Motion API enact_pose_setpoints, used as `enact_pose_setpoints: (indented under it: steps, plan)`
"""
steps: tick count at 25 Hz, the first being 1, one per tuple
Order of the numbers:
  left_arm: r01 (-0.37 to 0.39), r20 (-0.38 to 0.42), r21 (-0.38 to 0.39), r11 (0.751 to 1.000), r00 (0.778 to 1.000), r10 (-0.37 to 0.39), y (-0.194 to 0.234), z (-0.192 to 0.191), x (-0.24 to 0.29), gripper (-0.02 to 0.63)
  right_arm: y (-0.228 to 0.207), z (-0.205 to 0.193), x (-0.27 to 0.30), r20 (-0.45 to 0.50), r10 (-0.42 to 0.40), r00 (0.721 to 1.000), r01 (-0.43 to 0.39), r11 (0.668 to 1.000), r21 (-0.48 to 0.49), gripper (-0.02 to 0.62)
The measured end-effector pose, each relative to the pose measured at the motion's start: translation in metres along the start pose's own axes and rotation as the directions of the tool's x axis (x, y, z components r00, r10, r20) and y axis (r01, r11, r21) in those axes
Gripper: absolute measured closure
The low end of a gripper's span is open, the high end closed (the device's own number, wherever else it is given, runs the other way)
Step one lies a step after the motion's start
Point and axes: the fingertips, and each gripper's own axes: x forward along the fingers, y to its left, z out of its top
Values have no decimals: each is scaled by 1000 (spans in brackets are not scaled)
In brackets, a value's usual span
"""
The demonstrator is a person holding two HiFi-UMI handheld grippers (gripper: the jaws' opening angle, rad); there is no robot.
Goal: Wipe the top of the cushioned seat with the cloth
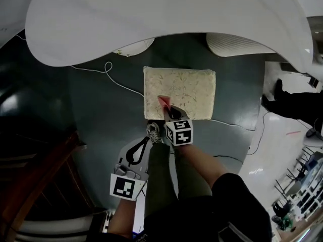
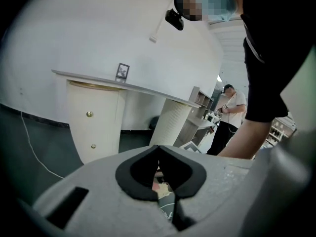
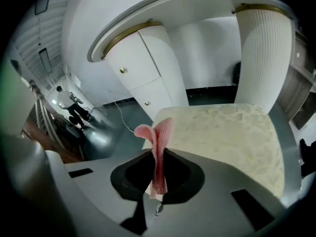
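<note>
The cushioned seat [image 1: 186, 87] is a cream, patterned square on the dark floor, straight ahead in the head view. My right gripper [image 1: 169, 111] hovers over its near edge, shut on a pink cloth [image 1: 164, 103] that sticks up past the jaws. In the right gripper view the folded cloth [image 3: 160, 132] stands pinched in the right gripper [image 3: 159, 151], with the seat [image 3: 232, 137] spread just beyond. My left gripper [image 1: 149, 138] hangs low beside my leg, away from the seat. Its jaws are closed tip to tip with nothing in them, and the left gripper [image 2: 158, 148] points at a white counter.
A white curved counter [image 1: 151, 19] overhangs the far side, with a ribbed pedestal [image 3: 261, 53] and a drawer cabinet [image 2: 94, 122] under it. White cables [image 1: 108, 74] trail across the floor left and right of the seat. A person [image 2: 228, 117] stands far off. Dark wooden furniture [image 1: 35, 175] is at the left.
</note>
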Motion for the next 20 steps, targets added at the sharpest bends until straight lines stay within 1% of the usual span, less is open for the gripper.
enact_pose_setpoints:
  steps: [3, 5, 7, 9, 13, 17, 20]
  plan:
    - [-36, -7, -18, 999, 999, 36, 14, -11, -16, 589, 42, -10, 26, -40, 50, 998, -52, 998, -34, 569]
    - [-55, -8, -24, 998, 998, 55, 22, -17, -24, 589, 63, -16, 41, -62, 73, 995, -76, 995, -63, 569]
    - [-69, -5, -31, 997, 998, 69, 28, -20, -30, 589, 76, -20, 53, -81, 77, 994, -85, 992, -97, 569]
    - [-79, -1, -40, 996, 997, 79, 32, -22, -35, 589, 82, -25, 63, -101, 69, 992, -80, 991, -107, 569]
    - [-79, -15, -46, 996, 997, 79, 35, -27, -38, 589, 76, -36, 70, -133, 29, 991, -43, 994, -101, 569]
    - [-55, -12, -29, 998, 998, 55, 32, -25, -35, 589, 58, -37, 63, -123, -12, 992, 1, 996, -87, 569]
    - [-31, -11, -20, 999, 999, 31, 26, -22, -29, 588, 36, -38, 49, -112, -41, 993, 32, 996, -81, 569]
